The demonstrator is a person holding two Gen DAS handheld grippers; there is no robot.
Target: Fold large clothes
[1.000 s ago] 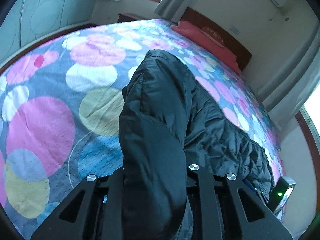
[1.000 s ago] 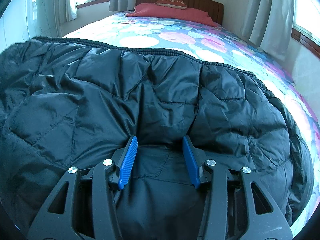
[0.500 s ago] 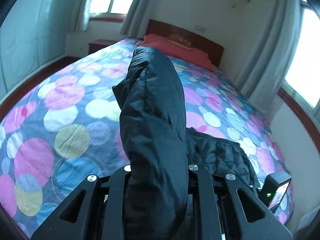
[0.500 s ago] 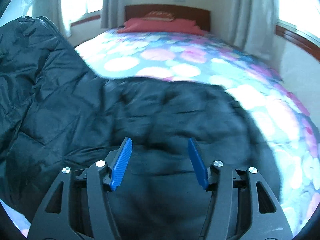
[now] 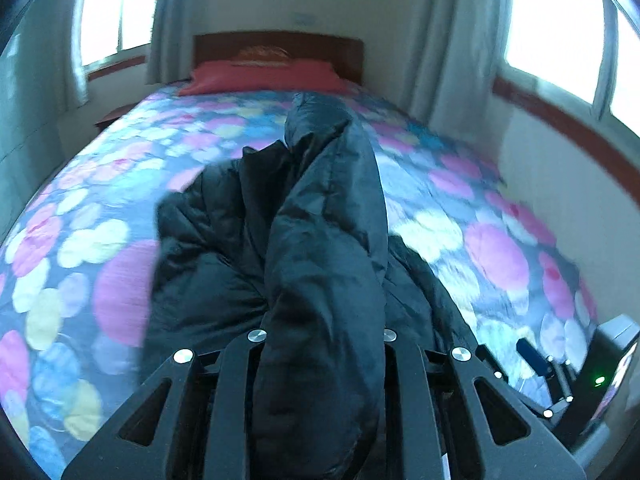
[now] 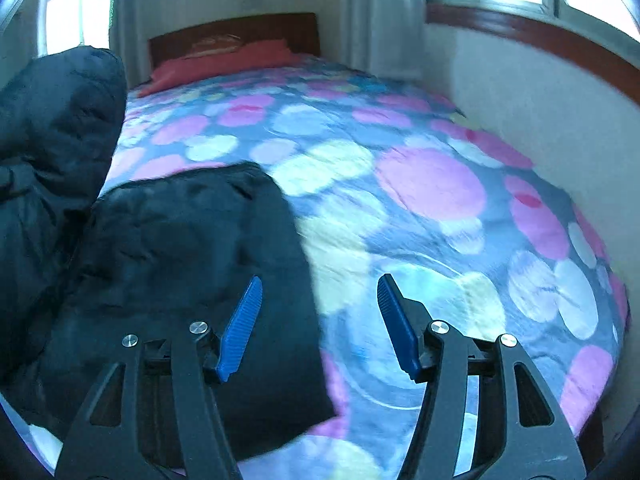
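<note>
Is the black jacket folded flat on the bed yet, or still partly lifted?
Partly lifted. The left gripper is shut on a raised bunch of the black jacket; the rest lies on the bedspread. The right gripper is open, holding nothing.

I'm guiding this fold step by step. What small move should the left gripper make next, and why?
Probably carry the clamped fold across and lower it onto the flat part. The left gripper is shut on a raised bunch of the jacket, which is held above the bed. The right gripper is open and holds nothing; the rest of the jacket lies flat beneath it.
</note>
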